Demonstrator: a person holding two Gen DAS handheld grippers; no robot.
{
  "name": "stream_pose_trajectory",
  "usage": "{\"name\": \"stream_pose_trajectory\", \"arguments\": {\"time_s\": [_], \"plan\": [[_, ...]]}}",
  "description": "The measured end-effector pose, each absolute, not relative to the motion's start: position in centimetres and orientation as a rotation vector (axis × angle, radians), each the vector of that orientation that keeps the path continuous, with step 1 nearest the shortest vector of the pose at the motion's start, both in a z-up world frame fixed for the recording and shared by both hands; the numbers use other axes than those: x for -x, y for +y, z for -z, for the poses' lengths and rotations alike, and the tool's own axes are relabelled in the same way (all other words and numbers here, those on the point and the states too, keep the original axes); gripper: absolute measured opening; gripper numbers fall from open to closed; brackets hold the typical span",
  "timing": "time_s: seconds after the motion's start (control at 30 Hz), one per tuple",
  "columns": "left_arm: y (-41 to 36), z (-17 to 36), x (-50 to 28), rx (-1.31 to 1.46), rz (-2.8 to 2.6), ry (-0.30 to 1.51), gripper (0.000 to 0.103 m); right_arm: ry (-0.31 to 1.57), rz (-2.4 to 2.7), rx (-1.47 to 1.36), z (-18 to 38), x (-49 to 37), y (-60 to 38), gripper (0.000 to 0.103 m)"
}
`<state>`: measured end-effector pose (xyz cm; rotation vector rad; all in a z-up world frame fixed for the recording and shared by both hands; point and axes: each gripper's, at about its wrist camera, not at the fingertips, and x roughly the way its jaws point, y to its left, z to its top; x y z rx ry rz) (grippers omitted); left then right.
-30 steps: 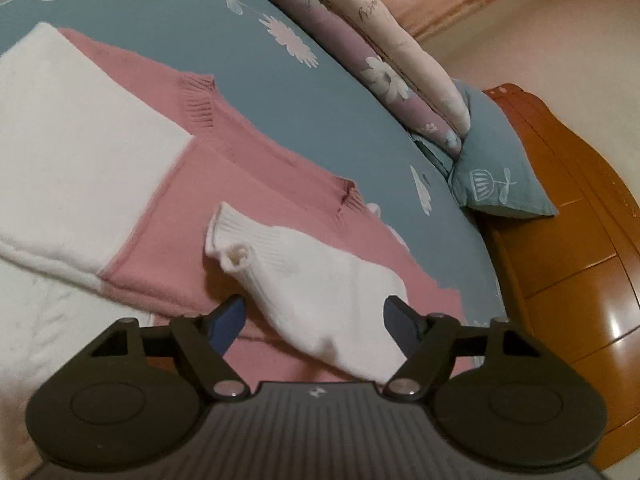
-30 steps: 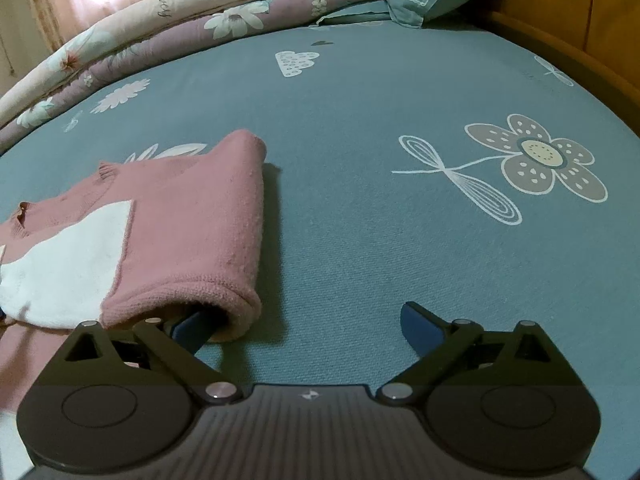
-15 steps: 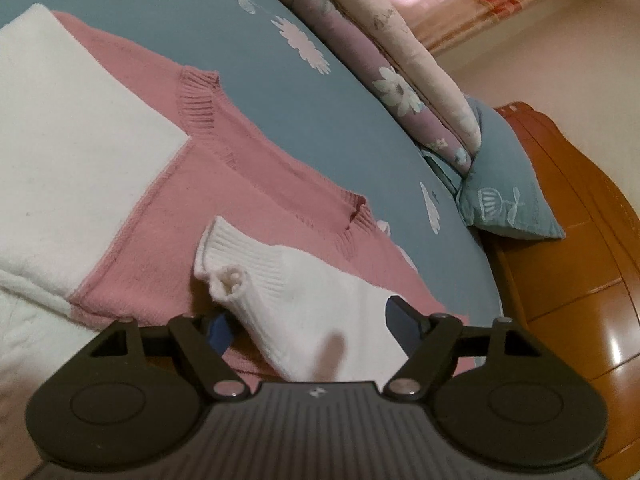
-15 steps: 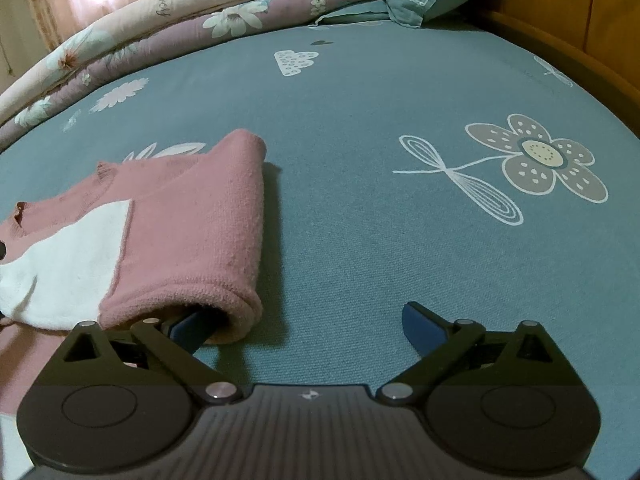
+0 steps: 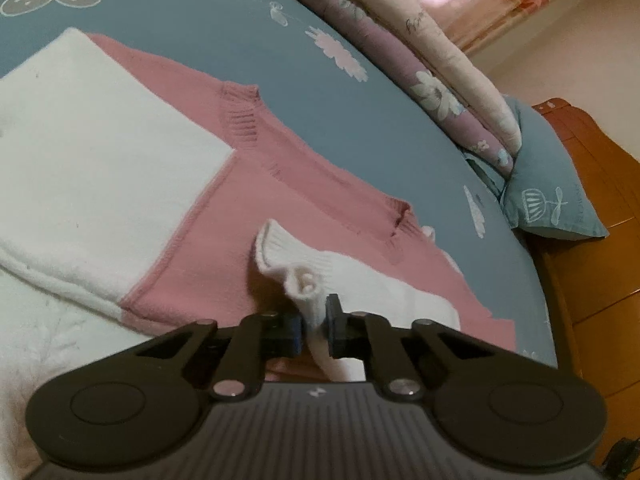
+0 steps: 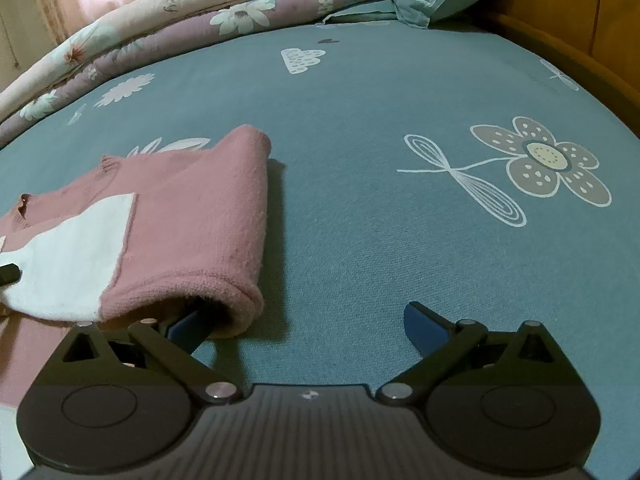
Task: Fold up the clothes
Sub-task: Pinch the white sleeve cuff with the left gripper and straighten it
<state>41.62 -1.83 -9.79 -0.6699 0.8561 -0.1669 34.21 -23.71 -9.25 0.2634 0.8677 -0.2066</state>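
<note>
A pink and white knit sweater (image 5: 280, 184) lies flat on the blue bed sheet (image 5: 360, 120). My left gripper (image 5: 314, 326) is shut on the white sleeve cuff (image 5: 296, 264), which stands pinched up over the pink chest. A folded white sleeve (image 5: 100, 152) lies across the sweater at left. In the right wrist view the sweater's folded pink edge (image 6: 224, 224) lies at left. My right gripper (image 6: 308, 320) is open low over the sheet, its left finger (image 6: 188, 324) tucked under that pink fold, its right finger over bare sheet.
Rolled floral quilts (image 5: 420, 52) and a blue pillow (image 5: 552, 200) lie along the far side of the bed. A wooden bed frame (image 5: 600, 280) runs along the right. The sheet (image 6: 400, 200) to the right of the sweater bears flower prints.
My left gripper has closed from wide open onto the white sleeve cuff and pinched it upward. The right gripper has stayed still and open.
</note>
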Motion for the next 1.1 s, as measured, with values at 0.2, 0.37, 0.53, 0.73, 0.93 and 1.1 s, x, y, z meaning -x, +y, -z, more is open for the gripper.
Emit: {"name": "stream_pose_trajectory", "arguments": {"time_s": [0.2,0.37,0.53,0.73,0.93,1.1], "plan": [[-1.6,7.4,-41.4,0.651,0.196,0.797,0.006,0.873,0.198,-0.267,9.1,-34.1,-24.0,0.103],[-0.8,6.0,-41.5,0.655,0.201,0.761,0.006,0.873,0.189,-0.231,9.1,-34.4,-23.3,0.103],[0.6,5.1,-41.5,0.669,0.189,0.723,0.006,0.851,0.187,-0.216,9.0,-34.8,-22.2,0.103],[2.4,3.6,-41.3,0.664,0.166,0.671,0.006,0.844,0.195,-0.2,9.1,-34.9,-21.7,0.103],[4.0,3.4,-40.9,0.65,0.146,0.662,0.006,0.848,0.176,-0.161,9.1,-35.2,-24.9,0.103],[4.9,4.4,-40.5,0.671,0.122,0.663,0.006,0.809,0.15,-0.109,8.3,-34.3,-24.8,0.103]]}}
